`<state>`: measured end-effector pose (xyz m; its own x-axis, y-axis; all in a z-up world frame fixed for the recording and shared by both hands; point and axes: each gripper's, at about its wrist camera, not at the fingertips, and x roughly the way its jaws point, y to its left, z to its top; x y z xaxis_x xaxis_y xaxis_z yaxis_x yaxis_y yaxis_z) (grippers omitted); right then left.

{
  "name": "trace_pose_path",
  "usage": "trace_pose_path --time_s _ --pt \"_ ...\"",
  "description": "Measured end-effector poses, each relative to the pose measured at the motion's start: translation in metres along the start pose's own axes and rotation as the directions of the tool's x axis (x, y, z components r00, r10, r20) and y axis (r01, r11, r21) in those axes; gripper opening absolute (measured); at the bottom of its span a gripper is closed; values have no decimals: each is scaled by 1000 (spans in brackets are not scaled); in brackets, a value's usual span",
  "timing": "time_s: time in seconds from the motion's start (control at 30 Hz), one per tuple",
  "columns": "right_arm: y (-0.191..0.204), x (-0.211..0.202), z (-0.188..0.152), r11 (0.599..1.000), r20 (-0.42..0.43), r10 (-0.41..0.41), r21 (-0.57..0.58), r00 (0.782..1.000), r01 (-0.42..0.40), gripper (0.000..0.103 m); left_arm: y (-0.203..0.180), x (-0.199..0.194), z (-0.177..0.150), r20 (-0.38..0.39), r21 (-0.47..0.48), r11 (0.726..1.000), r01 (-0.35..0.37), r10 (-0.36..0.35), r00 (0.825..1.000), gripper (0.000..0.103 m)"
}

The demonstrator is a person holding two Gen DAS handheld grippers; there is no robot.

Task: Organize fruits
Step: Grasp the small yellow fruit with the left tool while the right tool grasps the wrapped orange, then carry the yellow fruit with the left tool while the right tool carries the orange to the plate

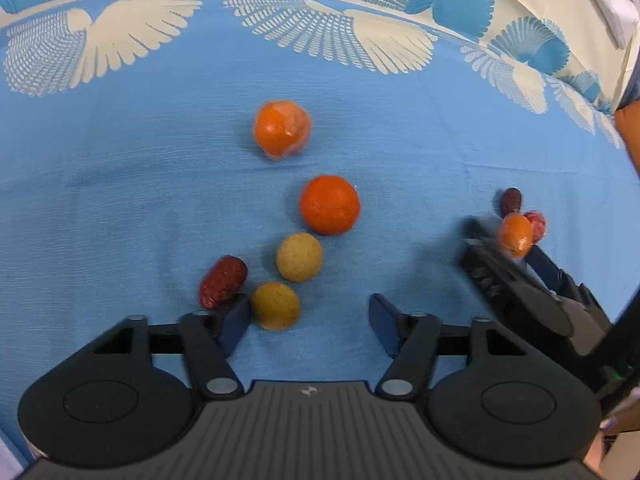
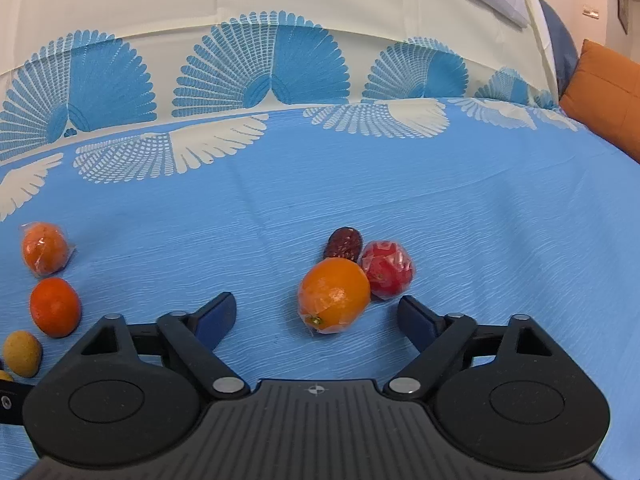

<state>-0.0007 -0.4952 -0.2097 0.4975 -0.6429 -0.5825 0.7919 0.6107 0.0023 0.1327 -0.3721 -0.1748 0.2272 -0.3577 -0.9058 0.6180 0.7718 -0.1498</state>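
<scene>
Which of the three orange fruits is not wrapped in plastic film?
The deep orange one in the middle of the blue cloth. Its skin is bare and matt, while the paler one behind it and the one by the red fruit show shiny, crinkled film.

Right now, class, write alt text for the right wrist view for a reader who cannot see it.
An open gripper frames a plastic-wrapped orange on a blue cloth with white fan patterns, its fingers clear of the fruit. A wrapped red fruit and a dark red date lie just behind it. More oranges and yellow fruit lie at the left edge.
</scene>
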Motion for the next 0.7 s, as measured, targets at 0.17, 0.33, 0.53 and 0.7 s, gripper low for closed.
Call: trace_pose_path --time_s 0.17,0.33,0.53,0.7 --pt "-22 -12 7 993 -25 32 111 999 -29 35 5 -16 -3 13 44 999 14 -15 1000 27" --pt "-26 -49 12 984 -51 100 150 994 -92 35 13 -64 -27 38 101 995 -9 5 999 27" --pt "-10 -136 -1 972 -64 222 94 973 -216 36 45 -131 -76 17 70 997 -43 42 999 27" --pt "14 -210 -29 935 -158 351 11 923 -353 36 77 -191 -121 44 36 993 -109 107 993 27"
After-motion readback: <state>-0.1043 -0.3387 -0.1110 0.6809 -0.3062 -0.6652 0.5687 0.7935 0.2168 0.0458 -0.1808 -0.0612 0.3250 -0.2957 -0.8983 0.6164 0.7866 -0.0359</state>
